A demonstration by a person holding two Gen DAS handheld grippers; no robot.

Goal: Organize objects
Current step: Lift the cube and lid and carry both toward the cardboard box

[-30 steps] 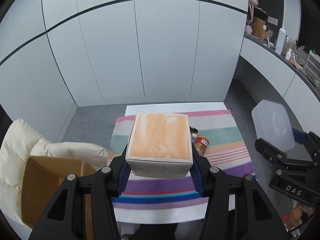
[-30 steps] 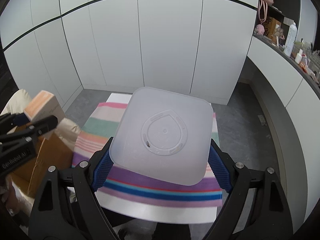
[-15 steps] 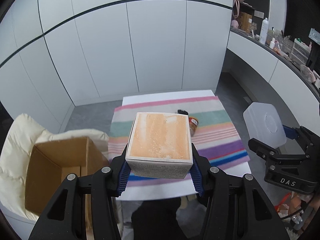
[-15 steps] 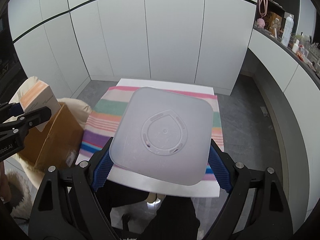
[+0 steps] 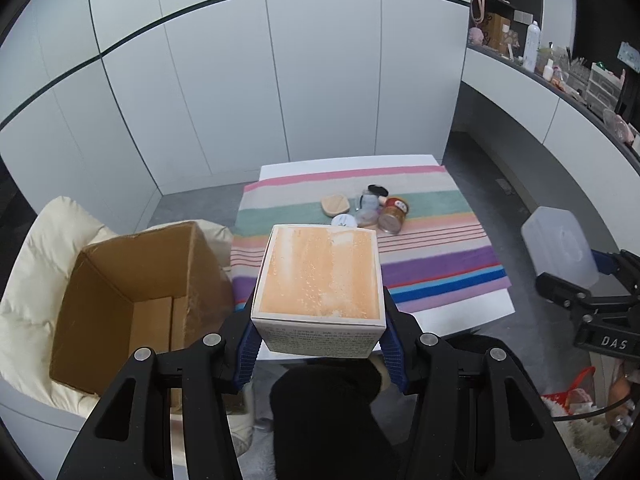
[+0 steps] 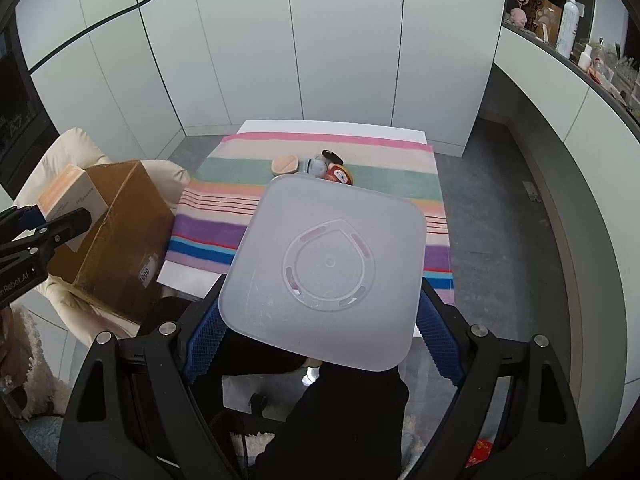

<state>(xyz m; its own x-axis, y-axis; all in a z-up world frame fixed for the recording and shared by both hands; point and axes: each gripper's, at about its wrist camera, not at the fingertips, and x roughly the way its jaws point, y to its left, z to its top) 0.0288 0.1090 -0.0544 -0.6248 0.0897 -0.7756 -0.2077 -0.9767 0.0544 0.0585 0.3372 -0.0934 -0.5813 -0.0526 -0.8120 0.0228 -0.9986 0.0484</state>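
My left gripper (image 5: 318,344) is shut on a white carton with an orange top (image 5: 318,276), held in the air before the table's near edge. An open brown cardboard box (image 5: 132,300) stands to its left on a cream chair. My right gripper (image 6: 320,336) is shut on a translucent square plastic container (image 6: 328,268), bottom side toward the camera. That container (image 5: 560,248) also shows at the right of the left wrist view. A small heap of jars and cosmetic cases (image 5: 366,212) lies on the striped cloth (image 5: 432,264).
The cloth covers a white table (image 6: 184,276). A cream padded chair (image 5: 32,300) holds the cardboard box. White cabinet doors form the back wall, and a crowded counter (image 5: 560,76) runs along the right. A person's dark-clothed legs (image 5: 324,420) are below the grippers.
Both grippers have drawn back from the table with their loads. The table looks farther away, the heap of jars has come into sight, and the cardboard box's inside now shows fully.
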